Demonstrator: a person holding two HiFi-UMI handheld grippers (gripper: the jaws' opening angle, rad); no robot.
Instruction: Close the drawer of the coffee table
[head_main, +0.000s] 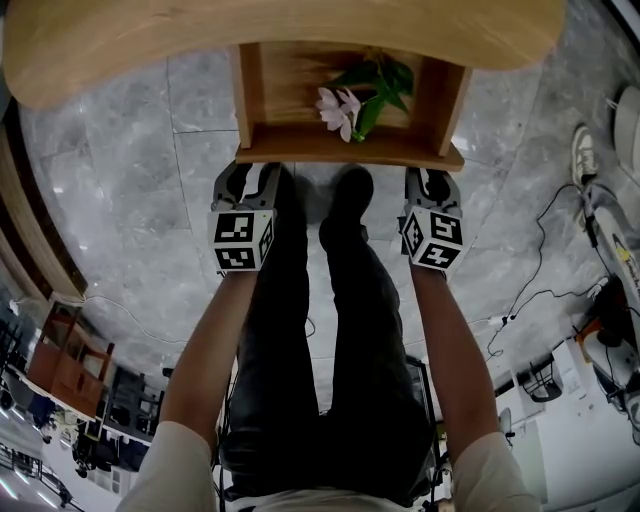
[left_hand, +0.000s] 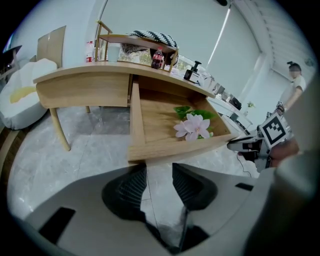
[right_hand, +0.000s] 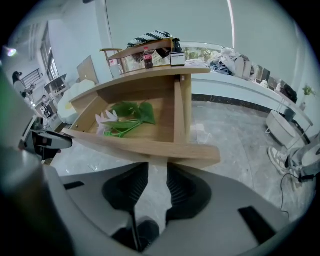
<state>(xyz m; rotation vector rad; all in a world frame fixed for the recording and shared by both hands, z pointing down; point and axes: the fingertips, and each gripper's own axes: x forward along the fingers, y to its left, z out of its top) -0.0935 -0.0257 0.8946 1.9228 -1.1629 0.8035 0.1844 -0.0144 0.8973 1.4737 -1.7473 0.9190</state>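
Fingers (left_hand: 125, 192) of the left gripper (head_main: 243, 172) stood apart with nothing between them, as did those of the right gripper (head_main: 432, 180). An uneven shove would probably have skewed the open drawer (head_main: 350, 146) and jammed it under the surface (head_main: 120, 50). Its front board lay just beyond both sets of fingertips, one gripper near each corner.

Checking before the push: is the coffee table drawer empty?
No, a pink flower with green leaves lies inside the open drawer.
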